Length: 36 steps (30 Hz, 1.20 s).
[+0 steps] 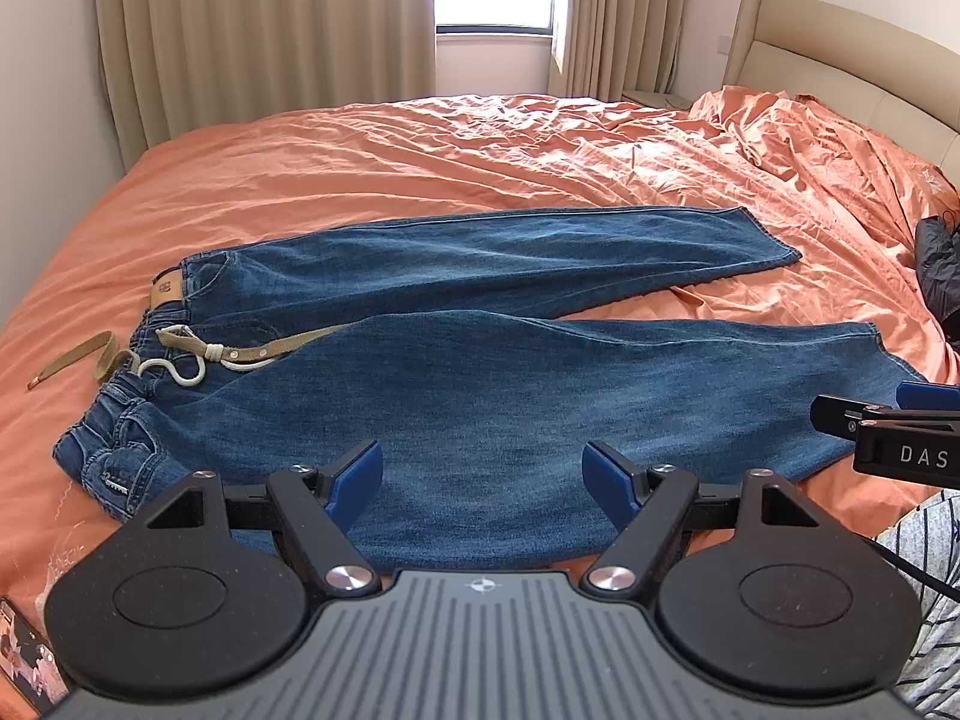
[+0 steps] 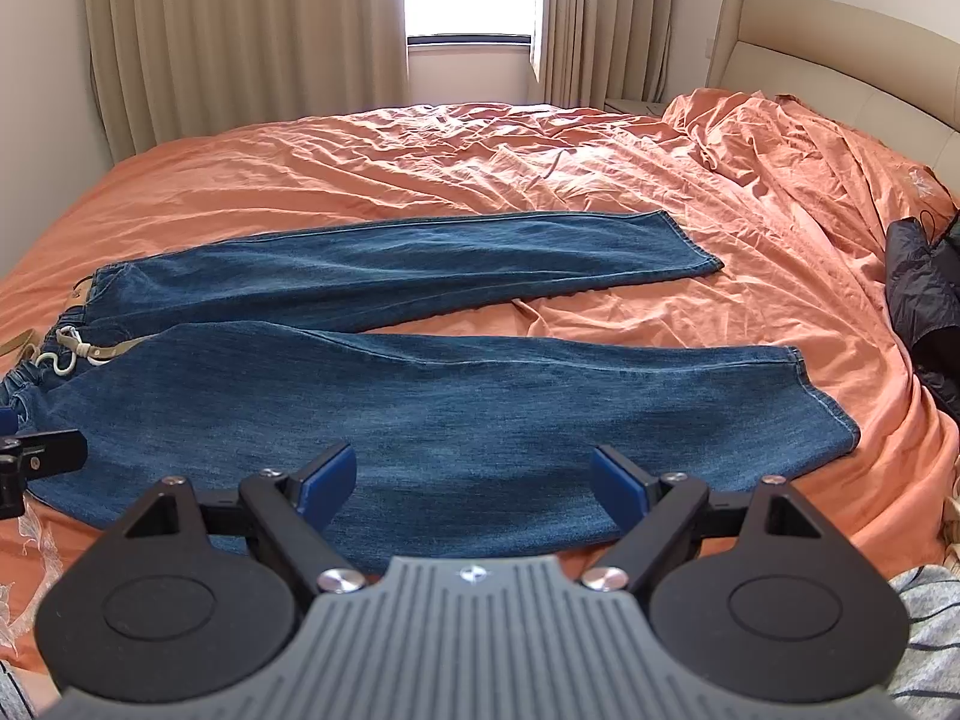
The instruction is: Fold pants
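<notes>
Jeans (image 1: 480,372) flat on the bed (image 1: 360,156) — unfolded.
I see the left gripper (image 1: 482,474) and right gripper (image 2: 474,480) with fingers spread wide, holding nothing.

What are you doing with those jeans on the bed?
A person is about to fold the jeans. They lie spread flat on the orange bedsheet, waistband to the left, both legs stretching right, with a tan belt trailing from the waist. The person holds the left gripper and the right gripper over the near leg. Both are open and hold nothing, so no fold has been made yet.
</notes>
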{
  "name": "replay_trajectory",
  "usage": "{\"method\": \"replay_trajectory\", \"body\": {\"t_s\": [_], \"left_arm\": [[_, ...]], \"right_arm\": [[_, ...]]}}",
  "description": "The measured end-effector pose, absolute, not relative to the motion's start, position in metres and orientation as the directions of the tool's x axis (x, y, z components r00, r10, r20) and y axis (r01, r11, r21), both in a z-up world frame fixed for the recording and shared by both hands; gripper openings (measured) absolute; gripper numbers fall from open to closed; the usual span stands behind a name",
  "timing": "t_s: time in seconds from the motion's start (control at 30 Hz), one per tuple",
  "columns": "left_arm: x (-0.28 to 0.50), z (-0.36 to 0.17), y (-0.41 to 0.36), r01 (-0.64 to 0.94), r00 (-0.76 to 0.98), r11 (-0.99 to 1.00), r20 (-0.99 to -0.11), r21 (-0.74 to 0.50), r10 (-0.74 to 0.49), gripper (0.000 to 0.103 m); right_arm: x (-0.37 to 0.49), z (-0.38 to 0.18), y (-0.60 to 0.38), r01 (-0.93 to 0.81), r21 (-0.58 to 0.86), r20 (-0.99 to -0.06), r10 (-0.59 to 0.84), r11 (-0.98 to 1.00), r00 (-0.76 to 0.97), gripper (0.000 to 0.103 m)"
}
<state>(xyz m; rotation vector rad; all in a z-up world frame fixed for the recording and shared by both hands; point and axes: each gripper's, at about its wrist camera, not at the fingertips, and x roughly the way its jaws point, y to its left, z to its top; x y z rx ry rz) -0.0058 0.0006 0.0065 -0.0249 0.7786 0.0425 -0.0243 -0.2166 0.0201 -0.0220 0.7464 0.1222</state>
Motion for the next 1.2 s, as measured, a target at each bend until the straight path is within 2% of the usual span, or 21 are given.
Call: {"method": "replay_trajectory", "body": {"t_s": [1.2], "left_arm": [[-0.0093,0.0015,0.0088,-0.058,0.706,0.998,-0.707,-0.014,0.031,0.089]], "right_arm": [[-0.0219,0.0176,-0.213,-0.125,0.027,-0.692,0.109,0.992,0.714,0.081]]}}
